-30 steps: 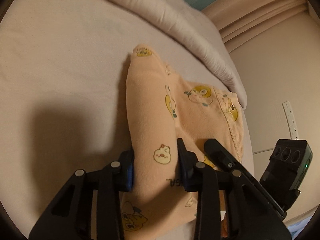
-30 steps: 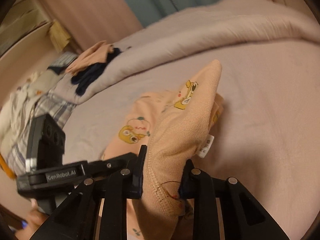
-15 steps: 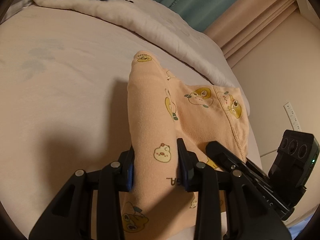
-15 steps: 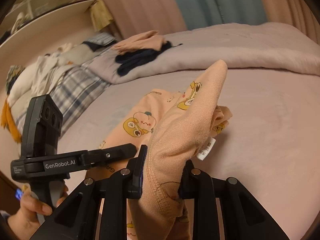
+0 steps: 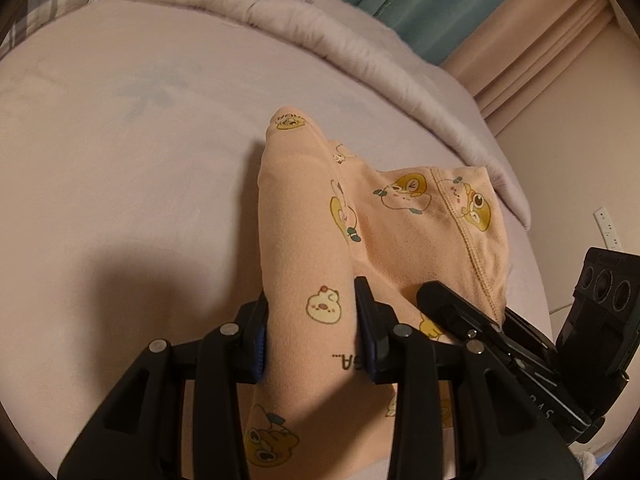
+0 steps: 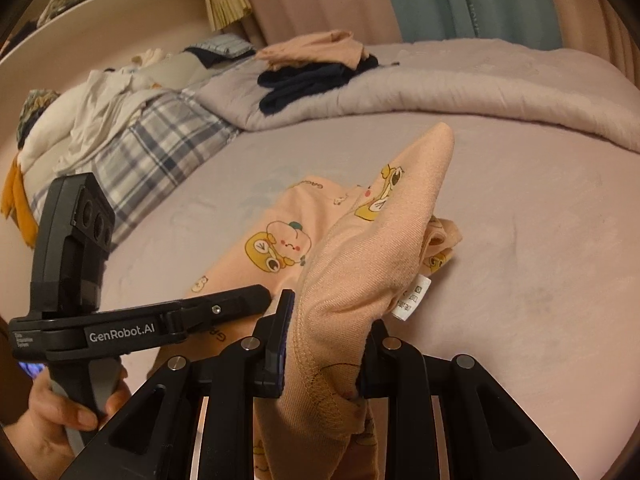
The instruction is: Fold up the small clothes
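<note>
You hold the small peach cotton garment with cartoon animals (image 5: 308, 248) up off the pale pink bed sheet (image 5: 120, 152) in the middle of each frame, likely to fold it over. Your left gripper (image 5: 310, 332) pinches one bunched edge; your right gripper (image 6: 326, 344) pinches the stitched hem, both part-way closed.

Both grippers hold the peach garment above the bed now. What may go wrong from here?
1. The left gripper and right gripper each pinch a thick bunch of the peach garment; layers may slip out unevenly, giving a crooked fold.
2. Loose cloth by the care label hangs crumpled and could get trapped inside the fold on the bed sheet.
</note>
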{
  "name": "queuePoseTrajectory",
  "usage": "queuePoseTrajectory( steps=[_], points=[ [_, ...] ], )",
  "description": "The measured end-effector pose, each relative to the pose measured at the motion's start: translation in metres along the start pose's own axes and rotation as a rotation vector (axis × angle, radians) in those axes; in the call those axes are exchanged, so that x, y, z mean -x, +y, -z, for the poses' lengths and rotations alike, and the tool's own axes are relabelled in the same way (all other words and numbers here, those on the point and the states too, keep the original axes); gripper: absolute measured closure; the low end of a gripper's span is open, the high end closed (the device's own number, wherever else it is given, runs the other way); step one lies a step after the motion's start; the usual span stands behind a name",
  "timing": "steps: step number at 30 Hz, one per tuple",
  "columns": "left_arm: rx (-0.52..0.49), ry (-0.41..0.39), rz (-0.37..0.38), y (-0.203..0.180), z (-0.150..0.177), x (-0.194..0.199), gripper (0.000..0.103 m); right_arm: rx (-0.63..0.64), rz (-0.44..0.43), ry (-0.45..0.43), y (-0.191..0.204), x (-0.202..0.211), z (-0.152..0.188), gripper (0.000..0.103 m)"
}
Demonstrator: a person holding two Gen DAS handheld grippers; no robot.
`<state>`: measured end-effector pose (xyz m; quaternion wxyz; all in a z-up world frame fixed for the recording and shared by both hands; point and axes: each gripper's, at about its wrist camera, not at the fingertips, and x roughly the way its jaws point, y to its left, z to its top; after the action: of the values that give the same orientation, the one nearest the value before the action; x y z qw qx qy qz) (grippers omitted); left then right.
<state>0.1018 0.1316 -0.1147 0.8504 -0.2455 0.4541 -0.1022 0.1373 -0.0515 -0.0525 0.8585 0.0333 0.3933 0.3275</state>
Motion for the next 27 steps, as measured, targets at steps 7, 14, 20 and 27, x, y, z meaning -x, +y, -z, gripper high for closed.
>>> queuePoseTrajectory(
  steps=[7, 14, 20, 27],
  points=[
    [0.02, 0.038, -0.028, 0.009, 0.006, -0.017, 0.061, -0.049, 0.001, 0.072, -0.016, -0.008, 0.013, 0.076],
    [0.001, 0.036, -0.058, 0.009, 0.005, -0.013, 0.048, -0.205, -0.036, 0.103, -0.043, -0.001, 0.023, 0.06],
    [0.016, 0.034, -0.063, 0.016, 0.019, -0.003, 0.038, -0.371, -0.058, 0.102, -0.073, 0.013, 0.045, 0.049],
    [0.001, 0.035, -0.088, 0.012, 0.031, 0.002, 0.038, -0.35, -0.006, 0.09, -0.068, 0.029, 0.057, 0.049]
  ],
)
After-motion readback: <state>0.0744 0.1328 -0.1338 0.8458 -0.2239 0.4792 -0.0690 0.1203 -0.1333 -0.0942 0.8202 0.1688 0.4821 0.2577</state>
